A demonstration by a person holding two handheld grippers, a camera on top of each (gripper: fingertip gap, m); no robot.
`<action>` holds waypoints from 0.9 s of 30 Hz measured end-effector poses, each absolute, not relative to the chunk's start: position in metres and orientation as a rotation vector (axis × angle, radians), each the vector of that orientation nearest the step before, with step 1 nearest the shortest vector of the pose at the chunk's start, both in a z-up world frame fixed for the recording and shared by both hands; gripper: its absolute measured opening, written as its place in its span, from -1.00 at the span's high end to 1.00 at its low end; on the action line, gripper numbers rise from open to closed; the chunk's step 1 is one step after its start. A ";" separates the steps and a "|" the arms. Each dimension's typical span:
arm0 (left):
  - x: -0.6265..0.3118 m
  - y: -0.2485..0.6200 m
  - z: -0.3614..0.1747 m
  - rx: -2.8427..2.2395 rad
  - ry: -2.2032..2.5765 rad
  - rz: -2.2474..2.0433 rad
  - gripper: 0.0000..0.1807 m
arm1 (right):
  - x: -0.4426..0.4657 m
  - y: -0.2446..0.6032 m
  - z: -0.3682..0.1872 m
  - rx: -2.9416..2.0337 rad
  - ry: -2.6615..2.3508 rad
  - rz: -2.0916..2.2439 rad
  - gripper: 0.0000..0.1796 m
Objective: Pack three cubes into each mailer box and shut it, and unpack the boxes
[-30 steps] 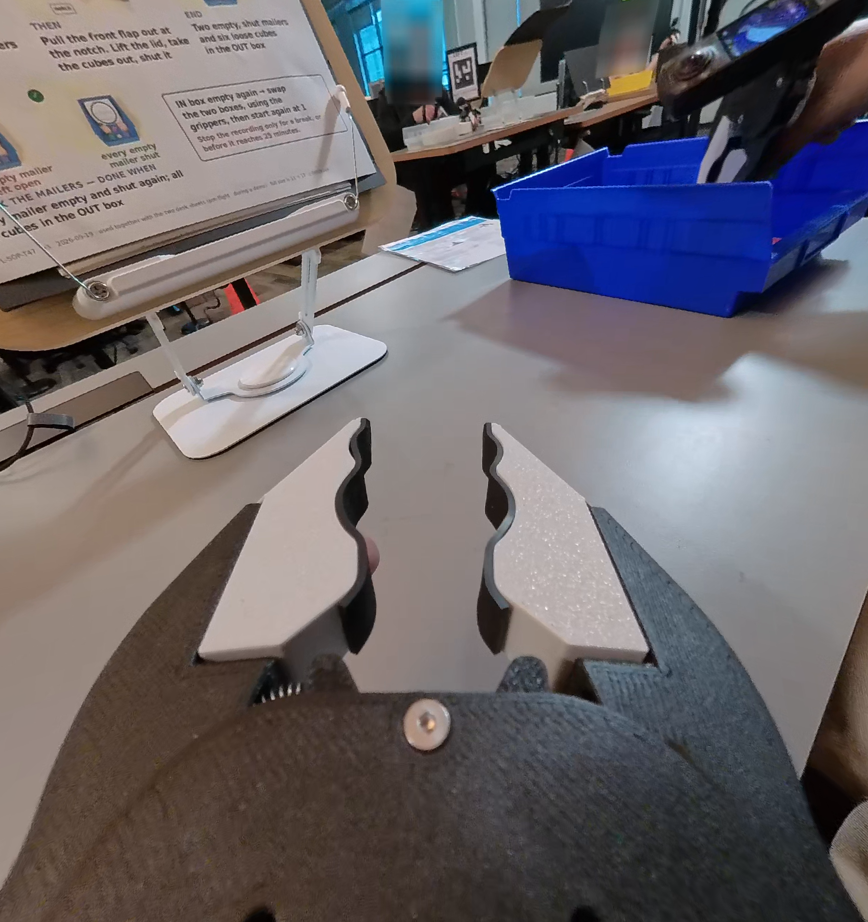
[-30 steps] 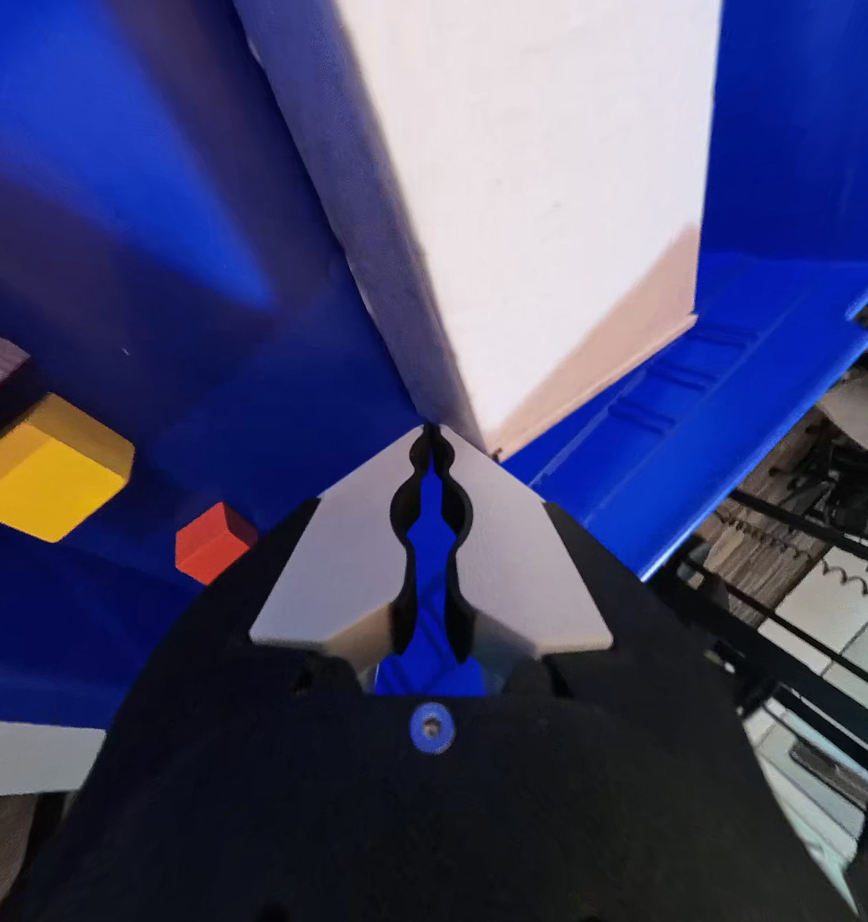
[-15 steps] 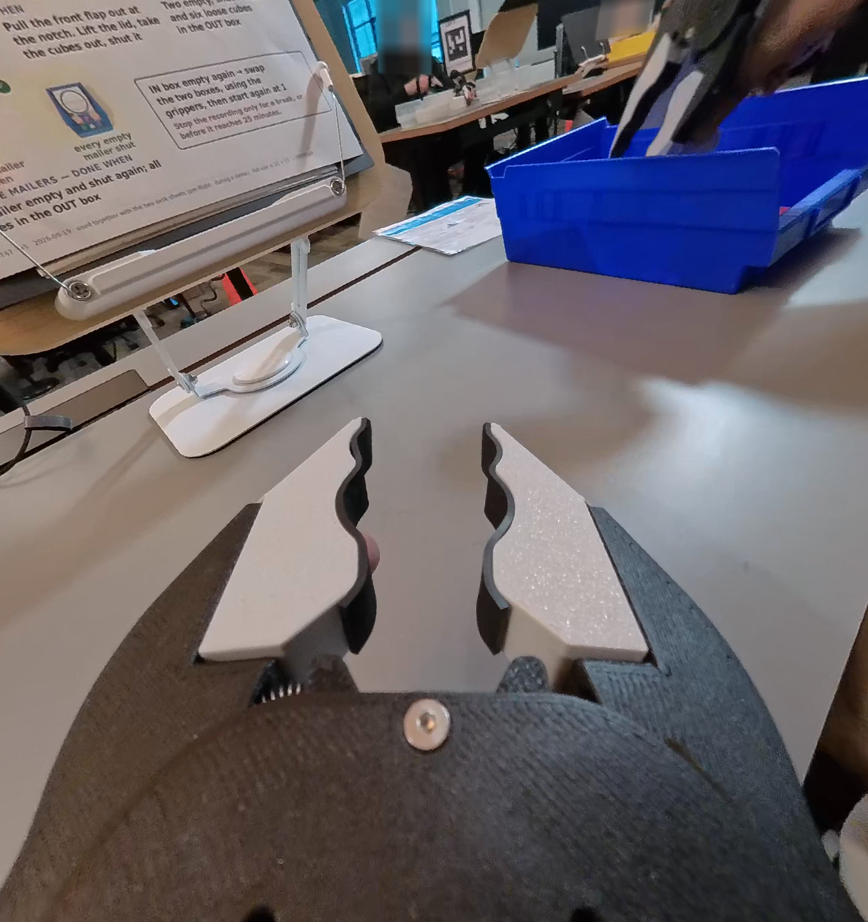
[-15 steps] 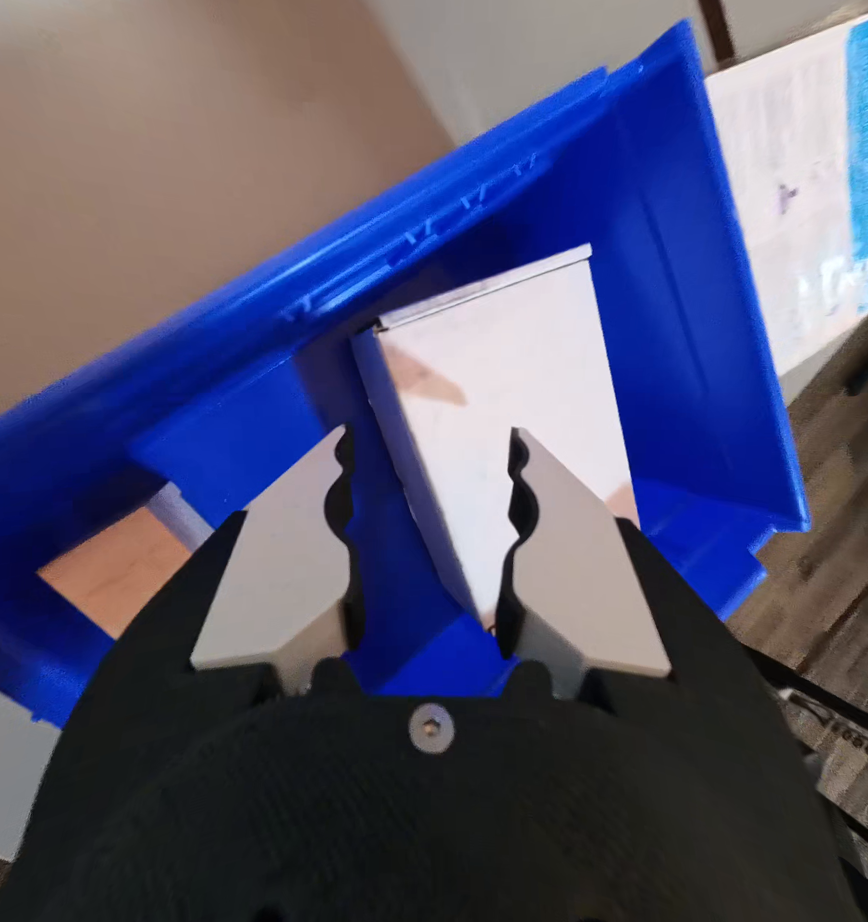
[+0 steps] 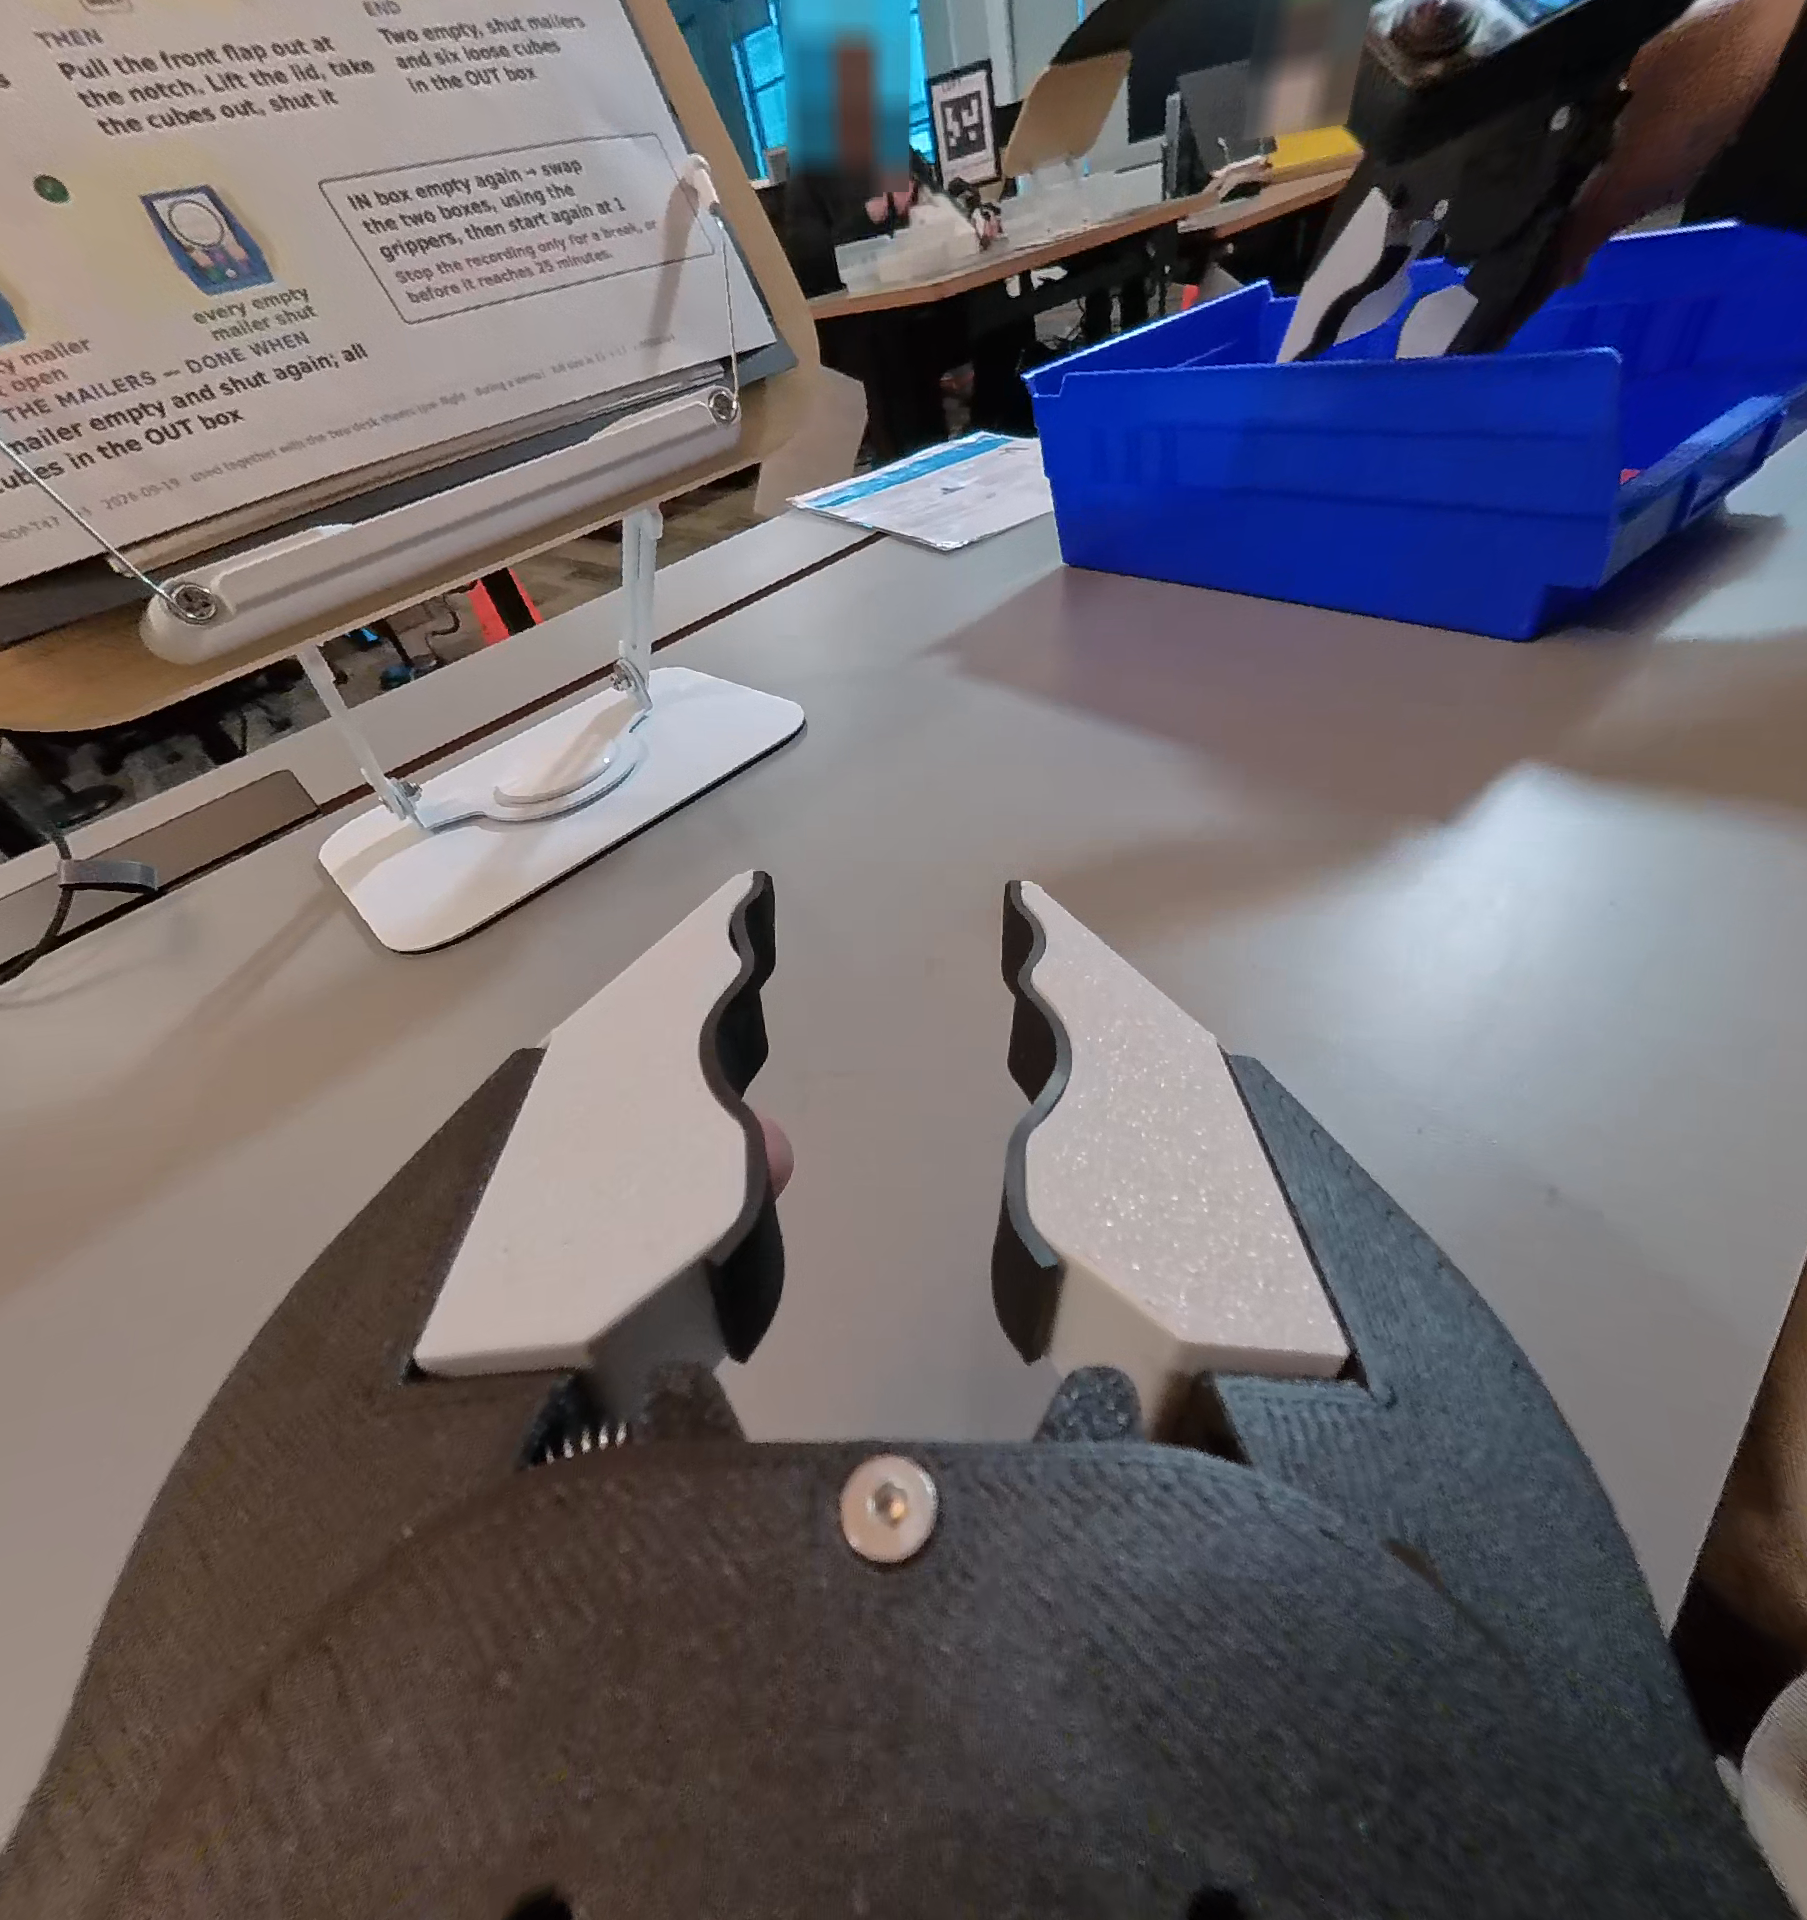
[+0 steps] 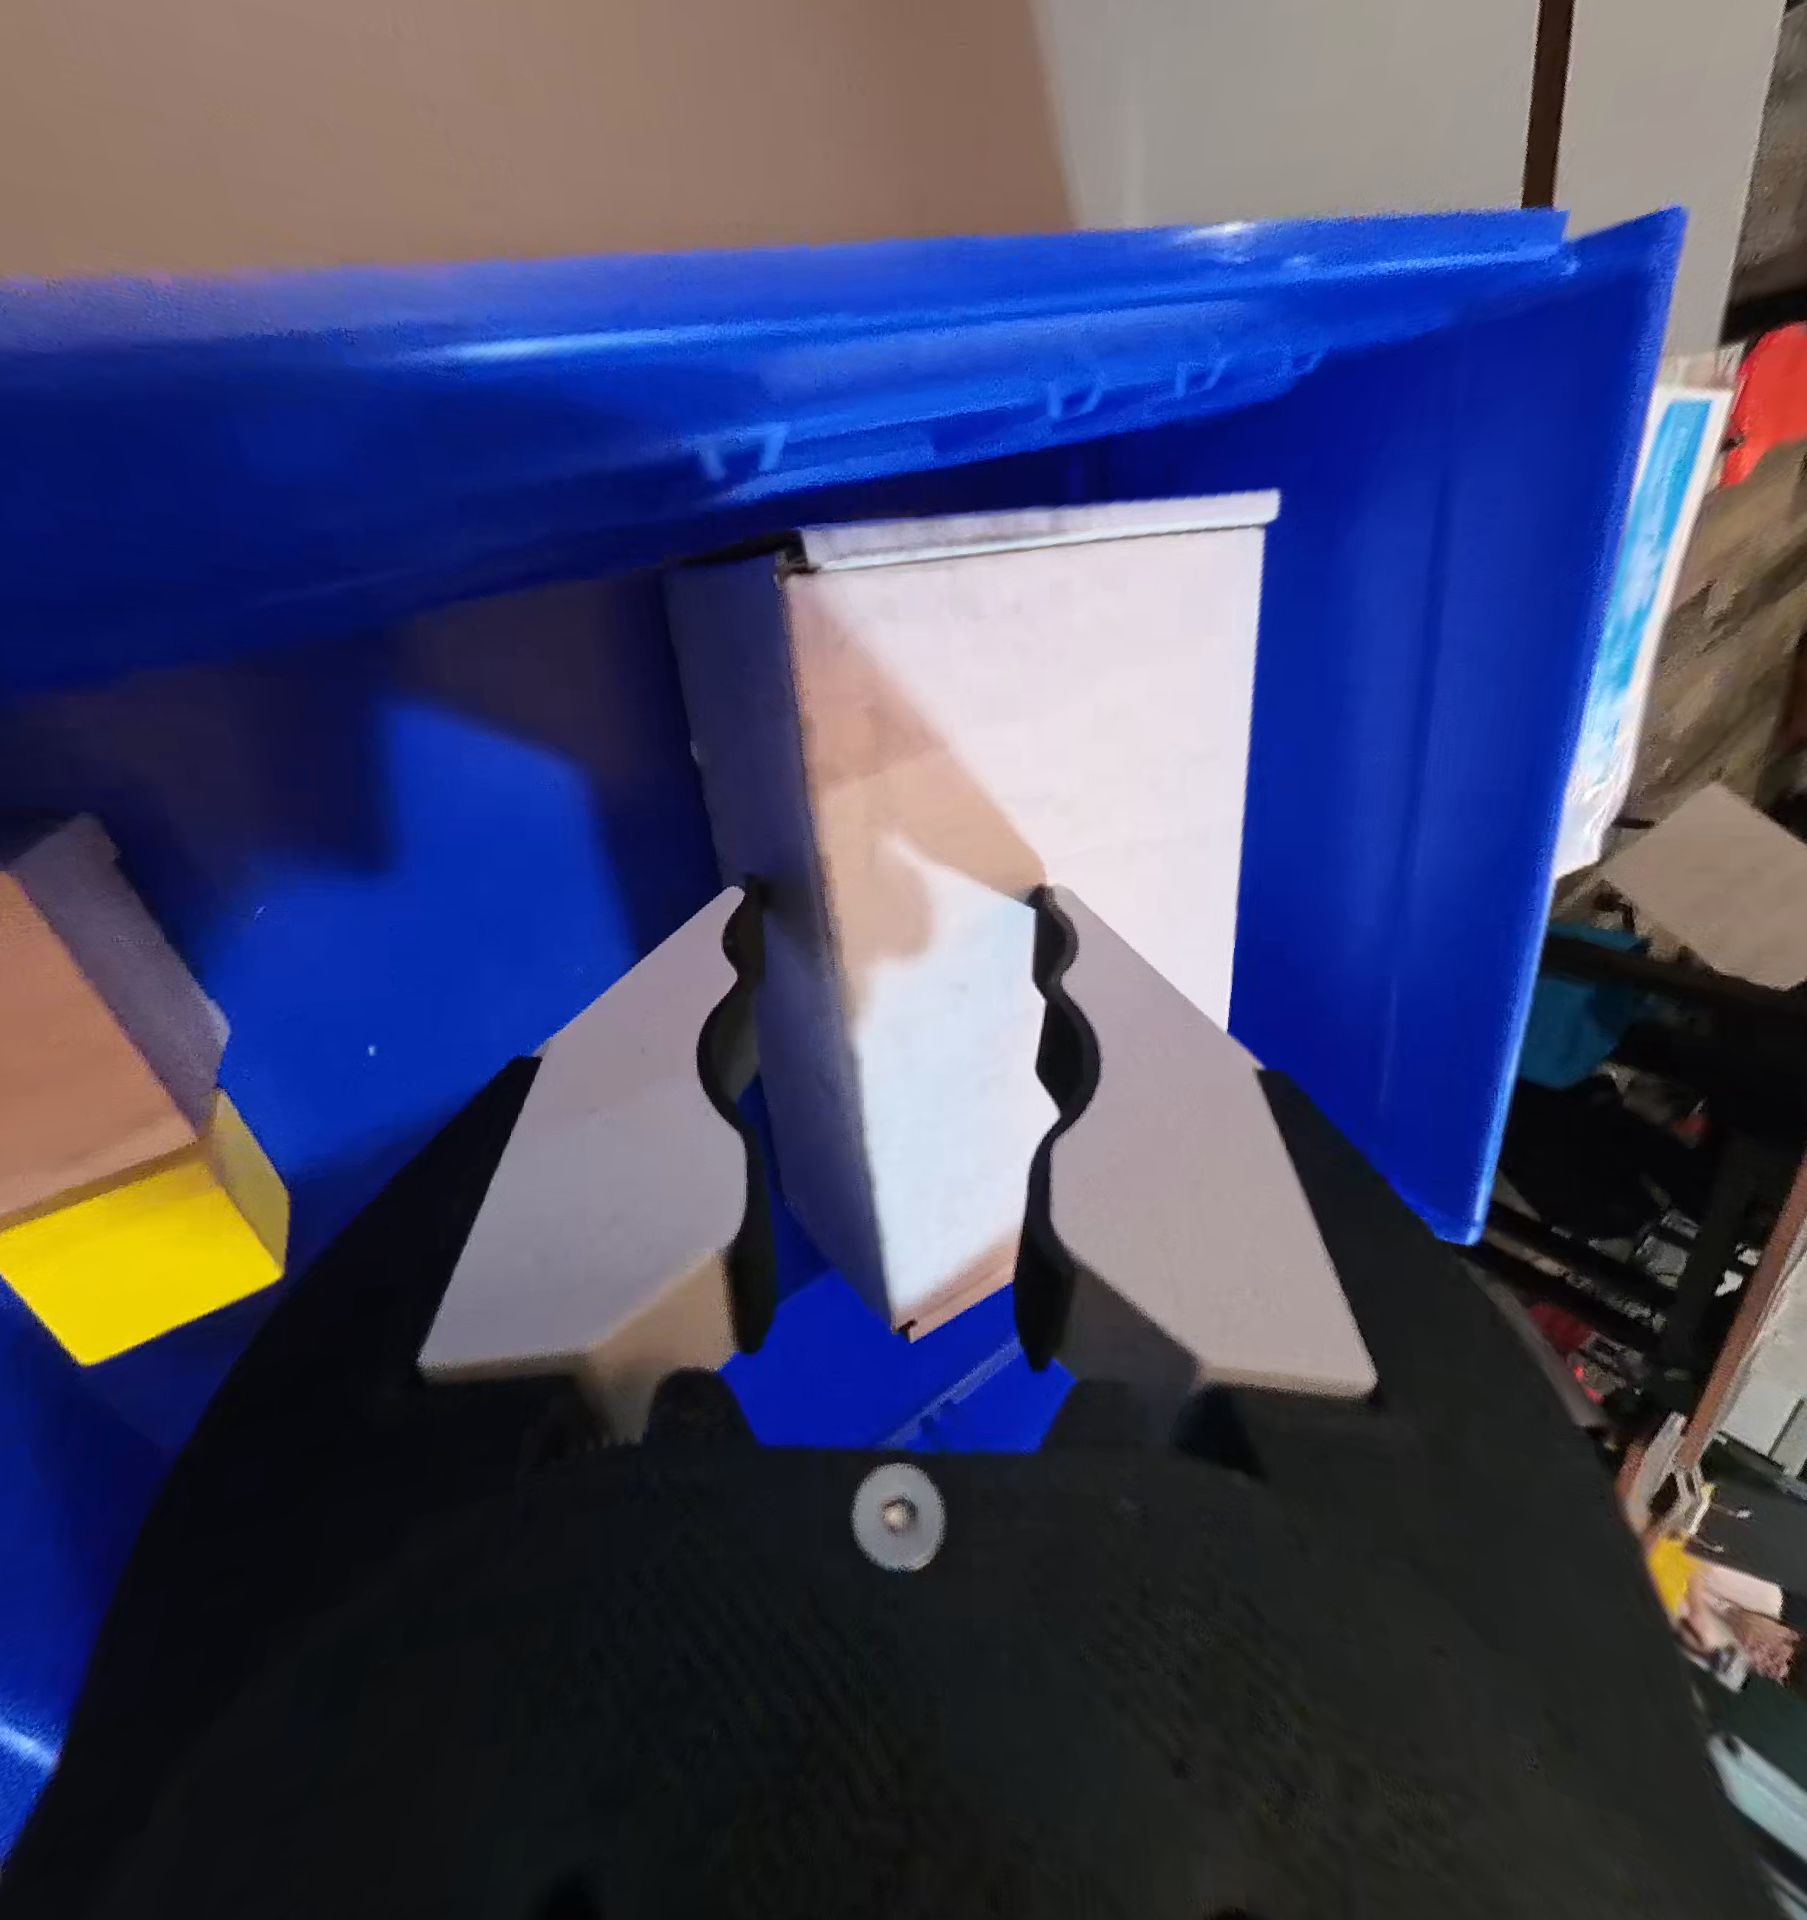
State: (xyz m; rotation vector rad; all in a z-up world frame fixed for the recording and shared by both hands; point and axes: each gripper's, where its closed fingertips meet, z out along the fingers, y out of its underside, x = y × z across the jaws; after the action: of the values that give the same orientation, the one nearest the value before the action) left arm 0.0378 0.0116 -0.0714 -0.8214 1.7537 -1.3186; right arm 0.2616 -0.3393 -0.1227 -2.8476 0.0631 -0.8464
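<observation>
Right tool [image 6: 894, 1049] hanging released over white mailer box [image 6: 1024, 790] in blue bin [image 6: 1398, 727]; left tool [image 5: 883, 1060] hovering released above tabletop [image 5: 1398, 987].

my left wrist camera sits low over the grey table [image 5: 1294, 935], looking level and forward along my left gripper [image 5: 888, 904]. the document stand [image 5: 566, 790] is near at 11 o'clock, the blue bin [image 5: 1346, 499] farther off at 1 o'clock. my right wrist camera looks steeply down, very close, into that same blue bin [image 6: 1398, 831] from above its rim. the bin is what both views share; my right gripper [image 5: 1387, 312] also shows in the left view, over the bin.
</observation>
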 end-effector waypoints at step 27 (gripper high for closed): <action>0.039 0.003 -0.079 -0.776 1.818 -1.253 0.55 | 0.254 -0.375 -0.124 -2.899 0.229 -0.914 0.92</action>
State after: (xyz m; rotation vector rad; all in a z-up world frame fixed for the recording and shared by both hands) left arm 0.0389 0.0027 -0.0794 -0.7757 1.8178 -1.2529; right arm 0.2538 -0.3750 -0.1239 -2.8994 0.2294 -0.9140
